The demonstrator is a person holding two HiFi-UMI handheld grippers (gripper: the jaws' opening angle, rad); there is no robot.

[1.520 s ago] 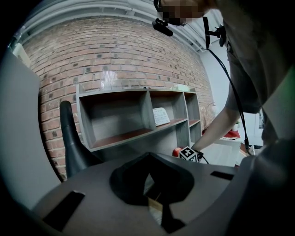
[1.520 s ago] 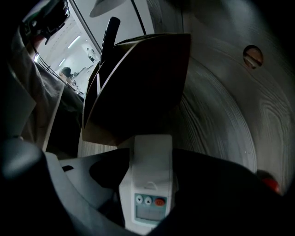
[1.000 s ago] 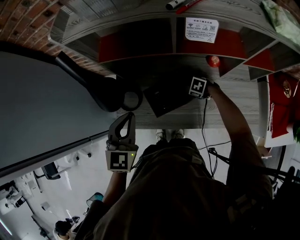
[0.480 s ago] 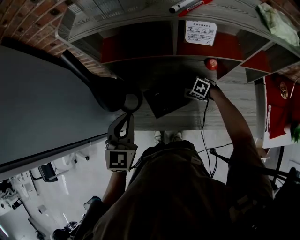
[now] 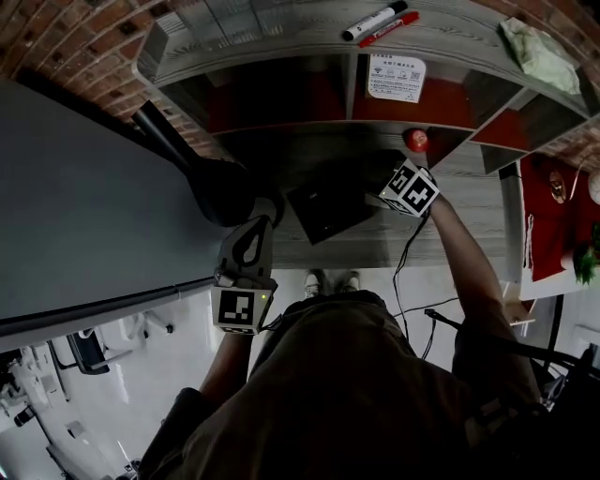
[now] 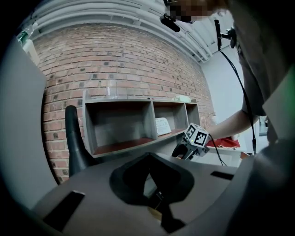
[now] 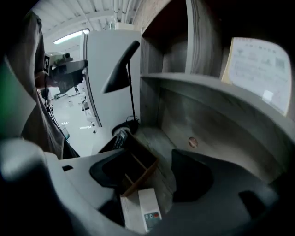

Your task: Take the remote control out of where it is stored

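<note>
A white remote control with a red button stands in the near end of a wooden organiser box on the grey desk. My right gripper hangs over the box with its jaws wide apart, the remote low between them, close to their base. A dark keypad device sits in the box's far compartment. In the head view the right gripper is at the dark box. My left gripper is shut at the desk's front edge, holding nothing.
A black desk lamp stands left of the box, its base near the left gripper. A shelf unit rises behind, holding a printed card, two markers on top and a red ball.
The right gripper has shifted slightly right at the box and its marker cube has turned. The left gripper has stayed at the desk edge. My head has moved back a little.
</note>
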